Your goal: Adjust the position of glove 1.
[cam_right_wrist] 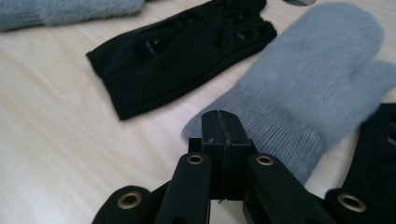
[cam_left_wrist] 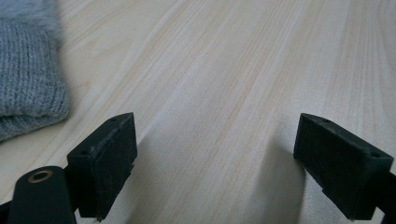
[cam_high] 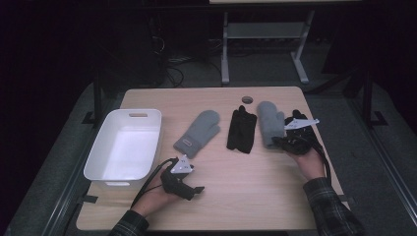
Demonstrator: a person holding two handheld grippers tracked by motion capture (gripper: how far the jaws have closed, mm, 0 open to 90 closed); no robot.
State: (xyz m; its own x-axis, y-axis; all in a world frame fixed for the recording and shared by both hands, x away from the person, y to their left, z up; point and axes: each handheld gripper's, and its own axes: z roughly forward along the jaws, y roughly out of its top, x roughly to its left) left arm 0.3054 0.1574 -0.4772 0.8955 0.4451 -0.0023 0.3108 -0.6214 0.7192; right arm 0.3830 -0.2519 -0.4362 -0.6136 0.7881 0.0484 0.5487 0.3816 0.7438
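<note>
The grey mitten point(cam_right_wrist: 322, 88) lies flat at the right of the table point(cam_high: 236, 196), beside a black glove point(cam_right_wrist: 182, 51), with a second black glove point(cam_right_wrist: 378, 154) at its other side. The right tool point(cam_right_wrist: 219, 135) sits at the mitten's ribbed cuff with its jaws pressed together; whether any knit is caught between them cannot be told. To do this step well, the grip should take the ribbed cuff, which is firmer than the fluffy body, and lift it free of the neighbouring gloves without dragging them.

The mitten's body looks soft and fleecy, its thumb rounded; the black gloves look thinner and smoother. A second grey mitten point(cam_high: 197, 132) rests near the middle of the table, its knitted cuff just beside the left tool point(cam_left_wrist: 215, 154), whose jaws are spread over bare pale wood. A white rectangular bin point(cam_high: 96, 160) with rounded corners stands at the left.
</note>
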